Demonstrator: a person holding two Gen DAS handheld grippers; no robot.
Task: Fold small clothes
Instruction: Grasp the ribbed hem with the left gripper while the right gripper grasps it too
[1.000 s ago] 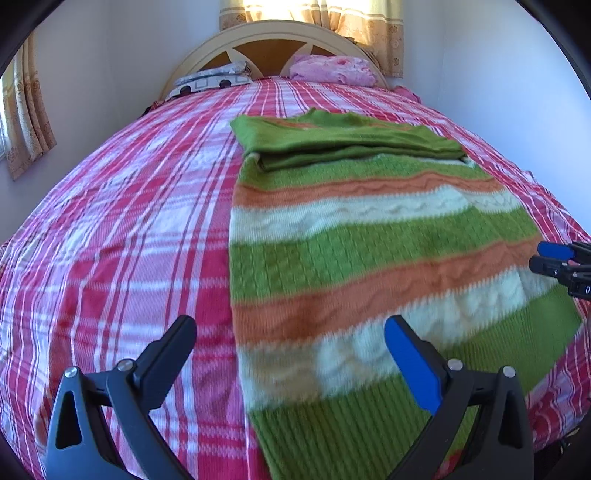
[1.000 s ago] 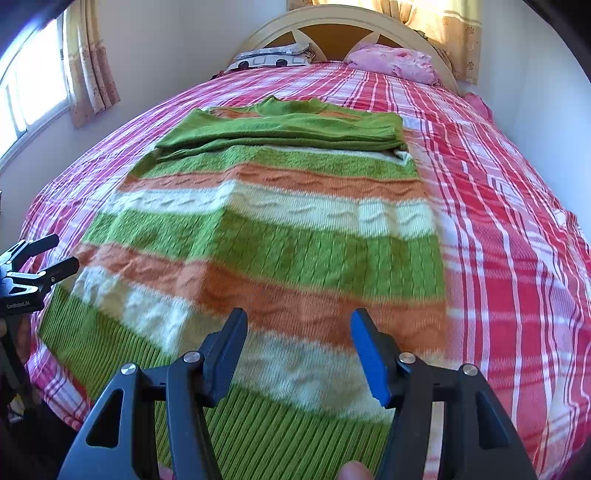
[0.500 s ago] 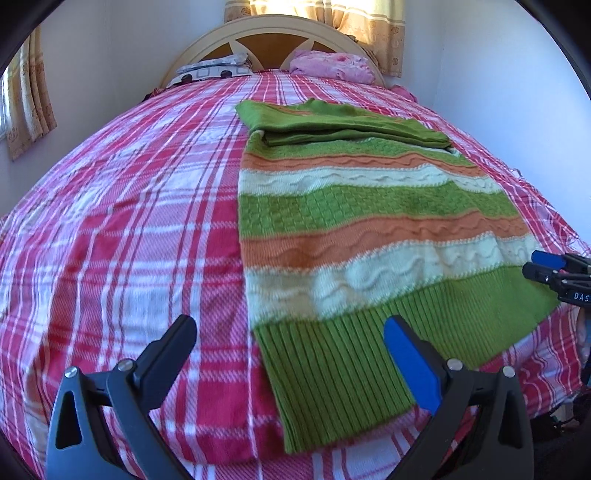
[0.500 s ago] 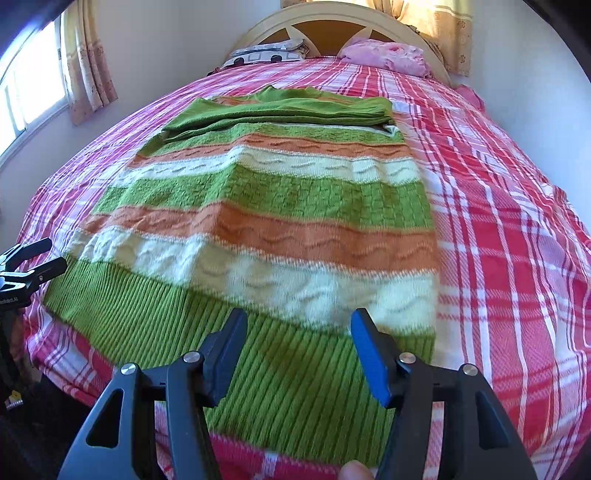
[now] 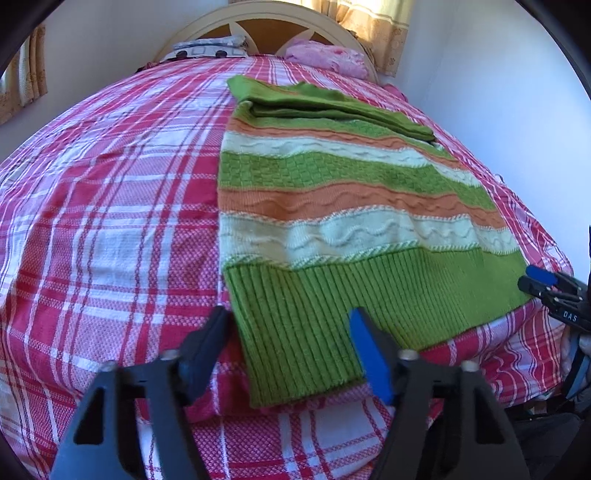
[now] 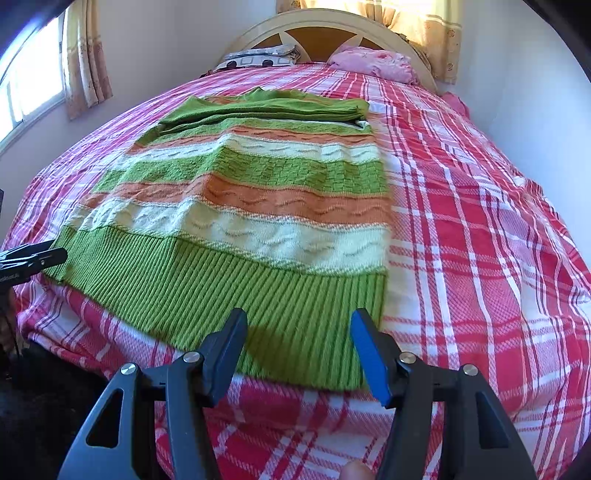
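Two tongs hang over the near edge of a bed (image 6: pixel 480 221) that is covered with a red and white plaid sheet. On this bed lies a knitted sweater (image 6: pixel 258 206) with green, orange and cream stripes. It lies flat, with its ribbed green hem (image 5: pixel 332 306) at the near edge of the bed and its upper part folded over toward the headboard (image 6: pixel 325 33). In the right wrist view the sweater is left of the middle of the bed, and a wide strip of plaid sheet is bare beside it on the right.

The left tongs (image 5: pixel 291 350) are above the left corner of the hem. Their jaws are closing, the hem corner is seen between the two fingers, but the pads do not press on the cloth. The right tongs (image 6: pixel 299 350) are above the right corner of the hem. Their jaws are spread at a middle width, with the hem seen between them, and they pinch nothing.

Each pair of tongs shows at the side of the other's view, beside the opposite corner of the hem. At the head of the bed lie a pink pillow (image 6: pixel 373 62) and a patterned pillow (image 6: pixel 262 55). Curtains (image 6: pixel 86 55) hang at the window on the left wall.
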